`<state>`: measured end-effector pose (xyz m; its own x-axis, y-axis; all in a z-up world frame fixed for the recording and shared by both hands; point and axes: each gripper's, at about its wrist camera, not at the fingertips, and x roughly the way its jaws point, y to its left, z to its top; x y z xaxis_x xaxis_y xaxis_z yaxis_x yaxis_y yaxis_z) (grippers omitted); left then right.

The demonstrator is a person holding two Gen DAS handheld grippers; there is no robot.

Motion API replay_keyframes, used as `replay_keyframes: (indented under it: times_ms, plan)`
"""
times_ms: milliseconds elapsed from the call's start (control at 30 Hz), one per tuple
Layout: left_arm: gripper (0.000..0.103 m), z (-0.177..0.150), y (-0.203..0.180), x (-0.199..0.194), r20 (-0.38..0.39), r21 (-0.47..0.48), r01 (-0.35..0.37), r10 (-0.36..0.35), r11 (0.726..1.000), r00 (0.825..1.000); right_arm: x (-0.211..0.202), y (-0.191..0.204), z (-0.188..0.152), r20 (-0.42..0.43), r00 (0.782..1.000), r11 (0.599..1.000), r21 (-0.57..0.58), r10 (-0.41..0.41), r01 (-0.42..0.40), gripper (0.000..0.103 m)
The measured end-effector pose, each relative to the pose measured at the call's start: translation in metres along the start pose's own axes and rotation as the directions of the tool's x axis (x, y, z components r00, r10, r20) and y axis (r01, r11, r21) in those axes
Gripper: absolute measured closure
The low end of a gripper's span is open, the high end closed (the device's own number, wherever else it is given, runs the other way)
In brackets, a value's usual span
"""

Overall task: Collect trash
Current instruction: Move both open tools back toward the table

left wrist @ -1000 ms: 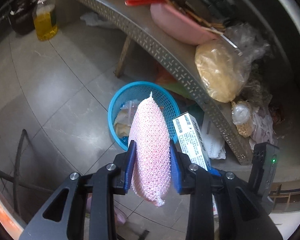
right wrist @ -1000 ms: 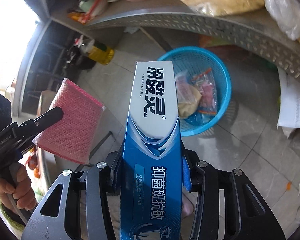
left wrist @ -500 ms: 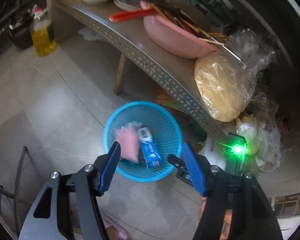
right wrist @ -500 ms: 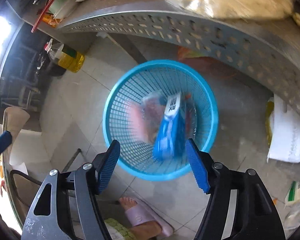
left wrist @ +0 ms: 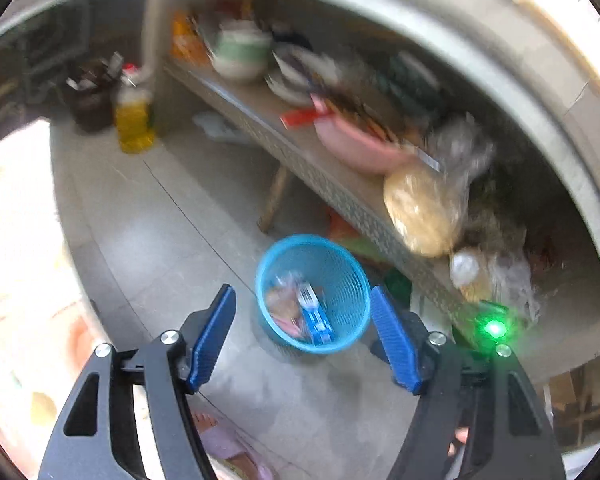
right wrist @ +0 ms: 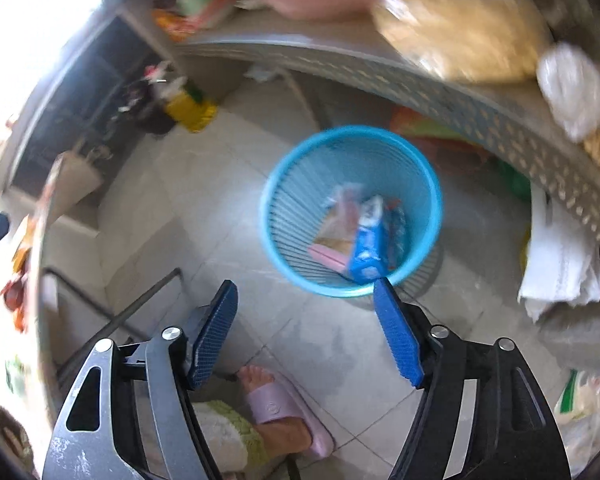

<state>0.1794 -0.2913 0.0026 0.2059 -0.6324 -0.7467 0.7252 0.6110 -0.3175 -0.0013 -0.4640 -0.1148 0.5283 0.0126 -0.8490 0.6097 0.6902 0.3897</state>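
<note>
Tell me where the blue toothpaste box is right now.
The blue toothpaste box lies inside the blue basket on the floor below the metal shelf, next to the pink sponge; in the right wrist view it's ahead of the open right gripper.

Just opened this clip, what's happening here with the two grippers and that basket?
A person is collecting trash with two handheld grippers. Both the left gripper and the right gripper are open and empty above the round blue plastic mesh basket standing on the tiled floor beside a metal shelf. Inside the basket lie a blue-and-white toothpaste box, a pink sponge and some plastic wrappers.
</note>
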Motion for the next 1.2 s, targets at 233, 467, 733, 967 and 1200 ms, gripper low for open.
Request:
replay_keyframes:
  times_ms: [233, 467, 733, 967, 1200]
  plan:
    - [0.027, -0.026, 0.023, -0.084, 0.194, -0.005, -0.041, 0.041, 0.999, 0.980, -0.051, 0.062, 0.004, 0.100, 0.986, 0.978, -0.173, 0.133, -0.114, 0.023]
    - [0.022, -0.060, 0.055, -0.136, 0.261, -0.073, -0.079, 0.095, 0.994, 0.961, -0.069, 0.101, -0.002, 0.102, 0.966, 0.944, -0.258, 0.238, -0.206, 0.023]
    - [0.020, -0.095, 0.088, -0.177, 0.280, -0.150, -0.153, 0.190, 0.977, 0.941, -0.074, 0.149, -0.017, 0.054, 0.951, 0.899, -0.347, 0.306, -0.269, 0.023]
    - [0.019, -0.118, 0.106, -0.202, 0.284, -0.217, -0.190, 0.248, 0.957, 0.926, -0.076, 0.179, -0.036, -0.001, 0.949, 0.872, -0.396, 0.314, -0.289, 0.023]
    - [0.019, -0.137, 0.114, -0.224, 0.298, -0.251, -0.228, 0.299, 0.941, 0.906, -0.080, 0.197, -0.050, -0.022, 0.945, 0.852, -0.428, 0.326, -0.303, 0.023]
